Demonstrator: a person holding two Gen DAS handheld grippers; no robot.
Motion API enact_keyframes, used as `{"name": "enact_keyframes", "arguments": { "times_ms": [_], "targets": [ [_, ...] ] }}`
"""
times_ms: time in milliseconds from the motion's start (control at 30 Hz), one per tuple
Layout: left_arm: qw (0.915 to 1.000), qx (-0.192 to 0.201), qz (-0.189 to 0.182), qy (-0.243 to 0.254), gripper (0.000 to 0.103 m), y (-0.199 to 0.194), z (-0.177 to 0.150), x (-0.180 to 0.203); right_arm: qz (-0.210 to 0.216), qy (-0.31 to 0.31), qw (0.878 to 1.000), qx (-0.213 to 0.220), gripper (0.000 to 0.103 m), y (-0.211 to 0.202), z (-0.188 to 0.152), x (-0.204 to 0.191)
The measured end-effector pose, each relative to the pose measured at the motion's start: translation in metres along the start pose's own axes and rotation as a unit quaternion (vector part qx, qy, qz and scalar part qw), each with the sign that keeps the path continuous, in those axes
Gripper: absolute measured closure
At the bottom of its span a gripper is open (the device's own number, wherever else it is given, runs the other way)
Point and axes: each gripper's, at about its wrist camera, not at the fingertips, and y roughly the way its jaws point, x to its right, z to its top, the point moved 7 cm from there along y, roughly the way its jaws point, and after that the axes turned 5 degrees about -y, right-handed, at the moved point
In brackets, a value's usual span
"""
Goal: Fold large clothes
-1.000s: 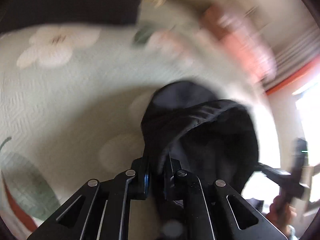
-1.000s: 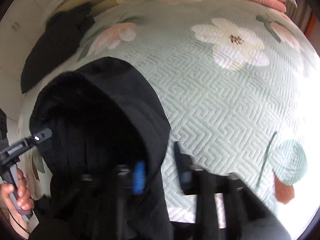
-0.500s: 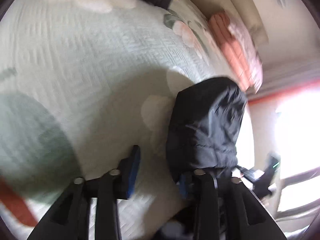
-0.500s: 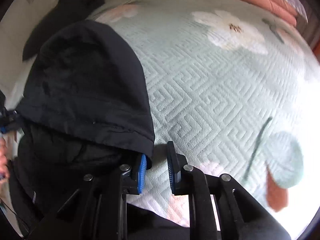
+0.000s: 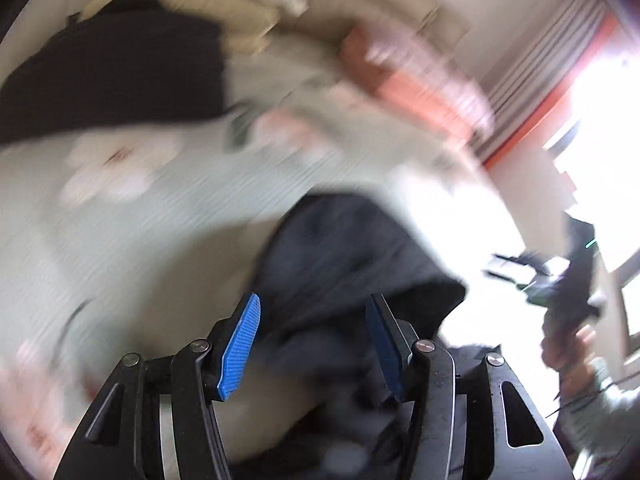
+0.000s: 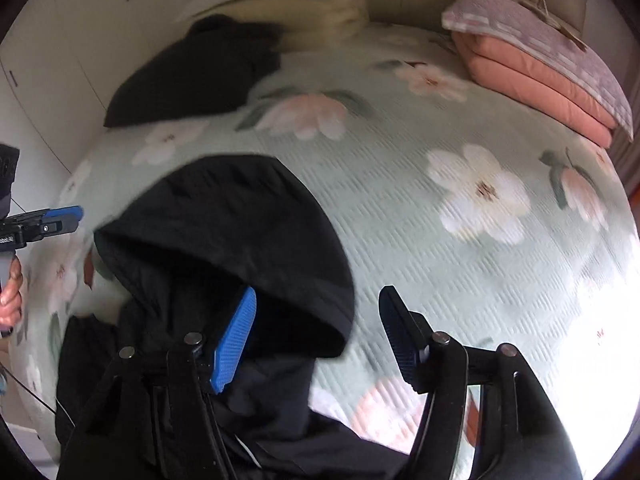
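While the black hooded jacket (image 6: 224, 248) lies on the bed near its front edge, hood uppermost and rounded, its body trails down toward the bottom of the right wrist view under the hand-held grippers. The right hand-held gripper (image 6: 316, 332) stands with its jaws wide apart and holds nothing; its blue pad (image 6: 234, 344) sits over the dark opening under the hood's rim, and the other finger is over the bedspread just beside the jacket. The left hand-held gripper (image 5: 312, 344) is likewise spread wide and empty, with the jacket's dark cloth (image 5: 344, 264) showing between its two fingers, though that view is heavily blurred. In the right wrist view the left tool appears at the far left edge, held in the person's hand (image 6: 10, 296), apart from the hood. The bedspread (image 6: 400, 208) is pale green, quilted, and printed with white and pink flowers. At the far side of the bed lie another black garment (image 6: 192, 76), a cream folded blanket (image 6: 312, 16), and a stack of pink folded bedding (image 6: 536, 80) topped by a pillow.
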Motion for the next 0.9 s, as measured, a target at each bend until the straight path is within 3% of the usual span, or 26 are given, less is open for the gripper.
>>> {"name": "enact_keyframes", "arguments": {
  "times_ms": [33,100,200,300,367,433,567,633,767,833,900],
  "targets": [
    [0.9998,0.010,-0.017,-0.006,0.043,0.009,0.010,0.012,-0.007,0.001,1.000,0.001,0.037,0.009,0.009,-0.002],
    [0.9992,-0.011,-0.035,-0.015,0.041,0.046,0.024,0.028,0.014,0.006,1.000,-0.007,0.037,0.028,0.020,-0.013],
    [0.9959,-0.084,0.031,0.010,0.042,0.110,0.006,0.015,0.053,0.000,0.997,-0.052,0.037,0.070,0.022,-0.029],
    [0.9820,-0.176,0.063,0.028,0.042,0.148,-0.044,-0.009,0.055,-0.041,0.991,-0.118,0.037,0.112,-0.010,-0.038],
    [0.9831,-0.162,0.063,0.057,0.042,0.150,-0.061,-0.014,0.053,-0.053,0.989,-0.127,0.037,0.133,-0.033,-0.039],
    [0.9850,-0.144,0.066,0.068,0.042,0.151,-0.064,-0.012,0.051,-0.051,0.993,-0.096,0.036,0.132,-0.036,-0.039],
    [0.9860,-0.139,0.071,0.059,0.042,0.142,-0.054,-0.008,0.060,-0.041,0.992,-0.100,0.036,0.122,-0.027,-0.036],
    [0.9884,-0.121,0.059,0.070,0.042,0.121,-0.047,0.002,0.080,-0.033,0.993,-0.085,0.036,0.101,-0.011,-0.035],
    [0.9900,-0.085,0.051,0.100,0.040,0.093,-0.030,0.025,0.102,-0.021,0.995,-0.002,0.036,0.059,0.043,-0.043],
    [0.9905,-0.085,0.052,0.095,0.036,0.091,-0.030,0.024,0.106,-0.030,0.994,0.016,0.036,0.062,0.068,-0.055],
    [0.9884,-0.106,0.070,0.084,0.036,0.106,-0.037,0.010,0.100,-0.028,0.995,0.003,0.036,0.088,0.084,-0.065]
  ]
}}
